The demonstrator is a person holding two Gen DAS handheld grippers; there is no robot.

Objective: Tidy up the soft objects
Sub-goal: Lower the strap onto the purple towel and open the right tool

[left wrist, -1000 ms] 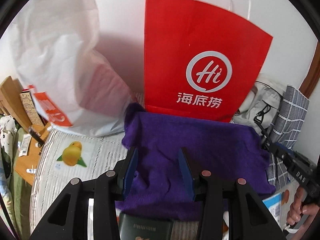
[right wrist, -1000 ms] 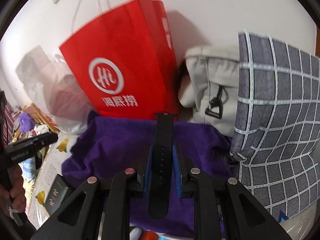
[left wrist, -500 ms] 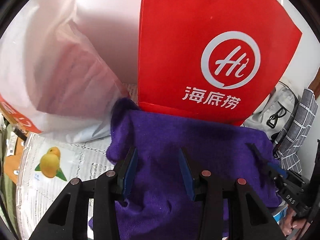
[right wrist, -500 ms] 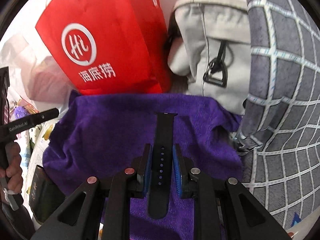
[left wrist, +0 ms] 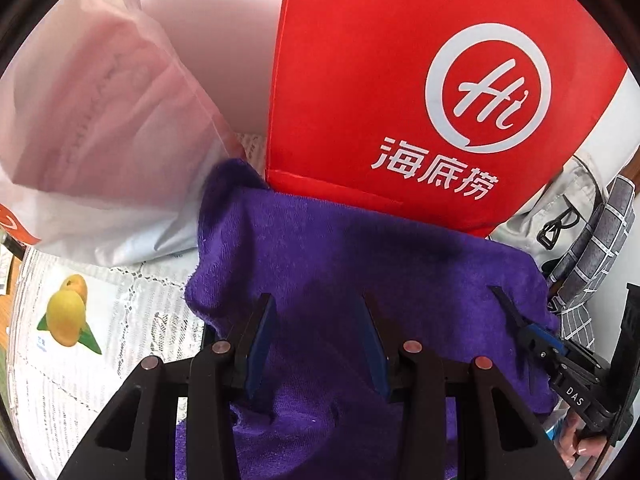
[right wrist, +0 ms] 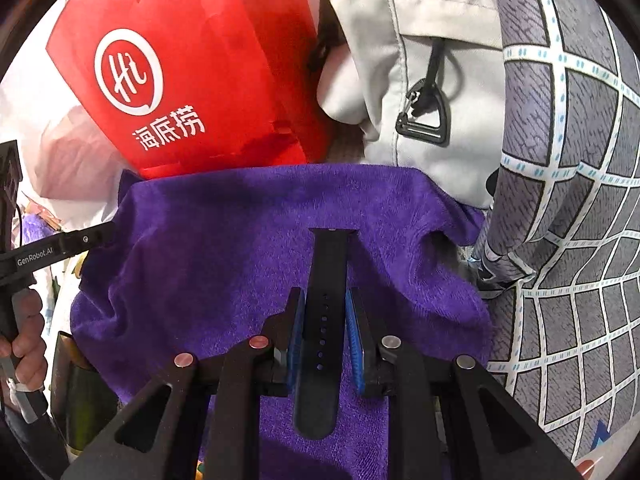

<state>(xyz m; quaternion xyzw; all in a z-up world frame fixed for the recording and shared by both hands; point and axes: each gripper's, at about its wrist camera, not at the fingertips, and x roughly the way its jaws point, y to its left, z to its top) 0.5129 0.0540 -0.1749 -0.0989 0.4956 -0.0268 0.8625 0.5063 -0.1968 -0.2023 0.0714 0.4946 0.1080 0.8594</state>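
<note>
Over the purple towel [right wrist: 224,264], the right hand-held gripper [right wrist: 325,336] clamps a black strap [right wrist: 326,300].

The purple towel [right wrist: 224,248] is fuzzy terry cloth, totally matt. The watch strap [right wrist: 325,320] looks like smooth matt black rubber. The red bag [left wrist: 400,80] is smooth paper, and the white bag [left wrist: 92,120] is thin frosted plastic. The grey backpack [right wrist: 432,40] is smooth woven fabric.

The surface carries a white lace-patterned cover [left wrist: 132,320]. Directly on it: purple towel [left wrist: 360,264], red paper bag [left wrist: 400,80], translucent plastic bag [left wrist: 100,140], mango-printed sheet [left wrist: 68,316], grey bag [right wrist: 420,80], checked cushion [right wrist: 568,200].
</note>
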